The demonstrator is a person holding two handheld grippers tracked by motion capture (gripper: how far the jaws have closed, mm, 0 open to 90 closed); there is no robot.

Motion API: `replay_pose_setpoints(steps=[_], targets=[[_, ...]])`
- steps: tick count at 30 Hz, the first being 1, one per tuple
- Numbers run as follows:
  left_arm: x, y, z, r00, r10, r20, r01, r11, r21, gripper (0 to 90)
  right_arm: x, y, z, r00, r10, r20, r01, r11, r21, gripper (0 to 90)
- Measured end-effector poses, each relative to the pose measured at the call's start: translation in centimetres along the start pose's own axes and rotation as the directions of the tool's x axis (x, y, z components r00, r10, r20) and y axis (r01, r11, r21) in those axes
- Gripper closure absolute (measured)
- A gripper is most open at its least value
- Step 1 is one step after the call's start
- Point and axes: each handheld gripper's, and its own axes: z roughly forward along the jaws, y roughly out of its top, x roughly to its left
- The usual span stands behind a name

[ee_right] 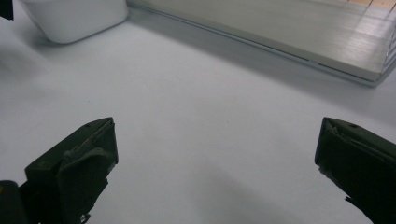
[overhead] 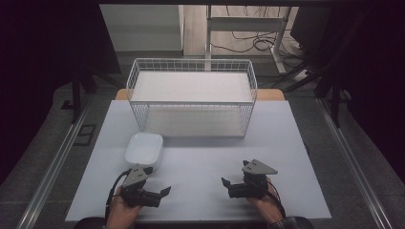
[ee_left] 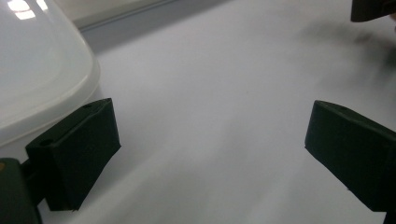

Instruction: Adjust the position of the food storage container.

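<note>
A white lidded plastic box (overhead: 144,150) sits on the pale table sheet (overhead: 200,157), left of centre, just in front of a white wire basket (overhead: 192,97). My left gripper (overhead: 165,192) rests low near the front edge, open and empty, its jaws pointing right; the box (ee_left: 37,70) bulges close by its left jaw. My right gripper (overhead: 224,183) lies opposite, open and empty, jaws pointing left toward the other gripper. In the right gripper view the box (ee_right: 74,16) stands far off at the upper left and the basket's base (ee_right: 299,42) runs across the top.
The wire basket holds a flat white shelf board and stands at the table's far side. Bare sheet stretches between the two grippers and to the right of the box. Beyond the table lie a dark floor, metal rails and cables (overhead: 253,43).
</note>
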Motion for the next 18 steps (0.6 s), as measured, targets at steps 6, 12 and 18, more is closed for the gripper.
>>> replay_pose_setpoints(steps=[6,12,18], targets=[[-0.04,0.19,0.05,0.9999,-0.001,-0.011,0.002,0.9999,0.013,1.6,-0.5,-0.1,-0.03,0.9999,-0.013,0.001,0.013,1.0,0.021,0.0],[0.12,0.33,-0.18,0.9999,-0.002,-0.014,0.002,1.0,0.0,2.7,-0.27,-0.18,0.17,0.9989,-0.046,0.001,0.046,0.999,0.025,0.0],[0.33,0.55,-0.85,0.9992,-0.021,-0.034,0.02,0.9994,-0.027,11.6,0.01,-0.21,0.3,0.9972,-0.075,-0.01,0.075,0.997,0.034,0.0]])
